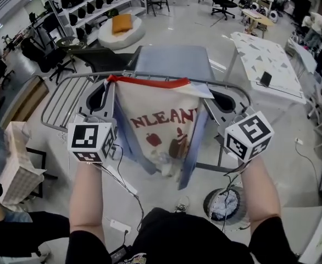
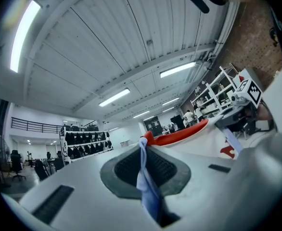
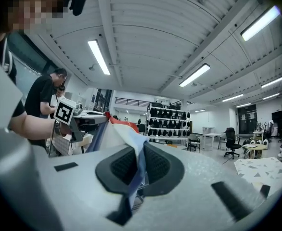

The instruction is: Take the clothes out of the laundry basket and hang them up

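Though the head view hides it, the left hand-held gripper [image 2: 148, 177] and right hand-held gripper [image 3: 135, 173] (own views) pinch the garment [image 1: 161, 126].

Head view steeply downward, both gripper views close, angled upward, all sharing the garment [image 1: 161, 131]

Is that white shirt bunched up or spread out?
Spread out: the shirt hangs flat between left gripper and right gripper, each pinching an edge.
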A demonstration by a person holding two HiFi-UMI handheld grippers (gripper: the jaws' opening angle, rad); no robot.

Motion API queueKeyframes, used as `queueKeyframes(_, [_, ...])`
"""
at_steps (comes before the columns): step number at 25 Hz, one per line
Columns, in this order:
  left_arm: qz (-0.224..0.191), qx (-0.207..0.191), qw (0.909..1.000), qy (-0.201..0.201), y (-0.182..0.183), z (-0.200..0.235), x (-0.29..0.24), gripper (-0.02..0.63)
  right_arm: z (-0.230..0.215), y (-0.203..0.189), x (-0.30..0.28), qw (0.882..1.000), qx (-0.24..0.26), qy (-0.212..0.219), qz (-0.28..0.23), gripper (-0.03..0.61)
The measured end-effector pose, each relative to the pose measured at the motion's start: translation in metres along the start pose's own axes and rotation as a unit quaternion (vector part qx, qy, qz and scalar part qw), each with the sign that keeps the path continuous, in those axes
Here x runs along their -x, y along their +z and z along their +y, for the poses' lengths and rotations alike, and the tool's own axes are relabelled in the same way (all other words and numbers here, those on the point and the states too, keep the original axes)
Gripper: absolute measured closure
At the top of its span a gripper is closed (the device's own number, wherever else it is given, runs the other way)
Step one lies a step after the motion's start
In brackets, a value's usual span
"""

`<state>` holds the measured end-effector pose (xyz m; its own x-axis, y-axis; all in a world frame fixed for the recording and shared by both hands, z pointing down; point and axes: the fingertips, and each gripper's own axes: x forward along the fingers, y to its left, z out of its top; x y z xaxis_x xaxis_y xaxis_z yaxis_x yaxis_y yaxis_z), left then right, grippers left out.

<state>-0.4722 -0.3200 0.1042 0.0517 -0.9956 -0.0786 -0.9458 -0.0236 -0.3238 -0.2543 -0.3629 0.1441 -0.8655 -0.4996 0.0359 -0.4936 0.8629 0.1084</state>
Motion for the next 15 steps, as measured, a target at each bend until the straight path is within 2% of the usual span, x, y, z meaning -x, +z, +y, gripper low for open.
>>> queueKeyframes(7, [0.000, -0.001, 0.9998, -0.019, -0.008, -0.012, -0.025, 0.594, -0.022, -0.013, 0.003, 1.000, -0.010, -0.026, 0.003, 0.565])
queueKeyframes(15, [-0.004, 0.016, 0.9979, -0.063, -0.026, 0.012, -0.115, 0.594, -0.079, -0.011, -0.051, 0.997, -0.021, -0.077, 0.014, 0.565])
